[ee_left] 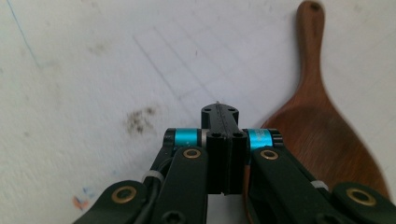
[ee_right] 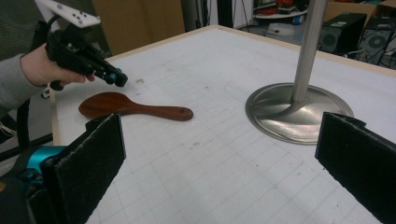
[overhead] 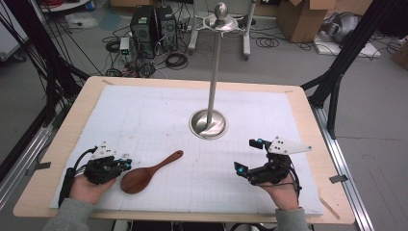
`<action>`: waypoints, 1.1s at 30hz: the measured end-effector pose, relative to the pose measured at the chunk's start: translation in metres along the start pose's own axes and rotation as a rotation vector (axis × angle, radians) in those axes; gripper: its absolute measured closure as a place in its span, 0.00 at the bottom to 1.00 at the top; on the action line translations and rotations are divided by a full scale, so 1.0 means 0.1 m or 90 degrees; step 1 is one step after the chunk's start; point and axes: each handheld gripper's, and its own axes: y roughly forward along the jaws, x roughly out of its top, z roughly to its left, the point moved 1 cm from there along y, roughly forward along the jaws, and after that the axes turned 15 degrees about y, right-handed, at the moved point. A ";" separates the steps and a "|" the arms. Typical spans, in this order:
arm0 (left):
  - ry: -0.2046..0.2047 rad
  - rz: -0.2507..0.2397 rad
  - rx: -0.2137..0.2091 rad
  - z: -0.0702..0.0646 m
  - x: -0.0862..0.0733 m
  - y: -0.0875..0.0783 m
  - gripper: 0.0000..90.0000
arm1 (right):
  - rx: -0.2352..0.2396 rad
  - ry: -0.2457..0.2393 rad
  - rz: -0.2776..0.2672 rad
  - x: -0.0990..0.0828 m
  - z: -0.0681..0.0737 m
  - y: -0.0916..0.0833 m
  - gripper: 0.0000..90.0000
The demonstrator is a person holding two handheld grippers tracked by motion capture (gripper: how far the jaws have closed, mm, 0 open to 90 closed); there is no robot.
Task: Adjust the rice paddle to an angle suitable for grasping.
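A: Biggest first. What's on the table [overhead: 72, 126]?

B: A white mat [overhead: 159, 110] covers most of it. Toward the far middle stands a metal stand [overhead: 210, 86], a tall pole rising from a round base.

A: And the spoon [overhead: 144, 174]?

B: It's wooden, lying flat on the mat near the front left, bowl toward the person, handle pointing toward the stand's base.

A: The left gripper [overhead: 126, 163]?

B: Just beside the spoon's bowl, on its left, above the mat. Its jaws are pressed together with nothing between them.

A: The right gripper [overhead: 246, 155]?

B: At the front right, well apart from the spoon, jaws spread wide and empty, facing the spoon and the stand.
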 end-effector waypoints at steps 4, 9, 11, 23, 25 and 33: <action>0.048 0.000 -0.023 -0.10 0.22 0.06 0.99 | 0.002 0.002 0.000 0.01 0.00 0.00 0.00; 0.082 -0.007 -0.040 -0.17 0.39 0.14 0.79 | 0.002 0.002 -0.004 0.01 0.00 -0.02 0.00; 0.088 -0.012 -0.051 -0.19 0.43 0.15 0.68 | 0.006 0.001 -0.005 0.02 0.01 -0.03 0.00; 0.143 0.007 -0.109 -0.36 0.61 0.40 0.22 | -0.002 0.003 -0.007 0.00 0.02 -0.12 0.00; 0.146 0.008 -0.115 -0.38 0.64 0.44 0.22 | -0.003 0.000 -0.008 0.00 0.01 -0.12 0.00; 0.152 0.029 -0.140 -0.40 0.74 0.55 0.23 | -0.002 0.002 -0.005 -0.02 -0.03 -0.16 0.00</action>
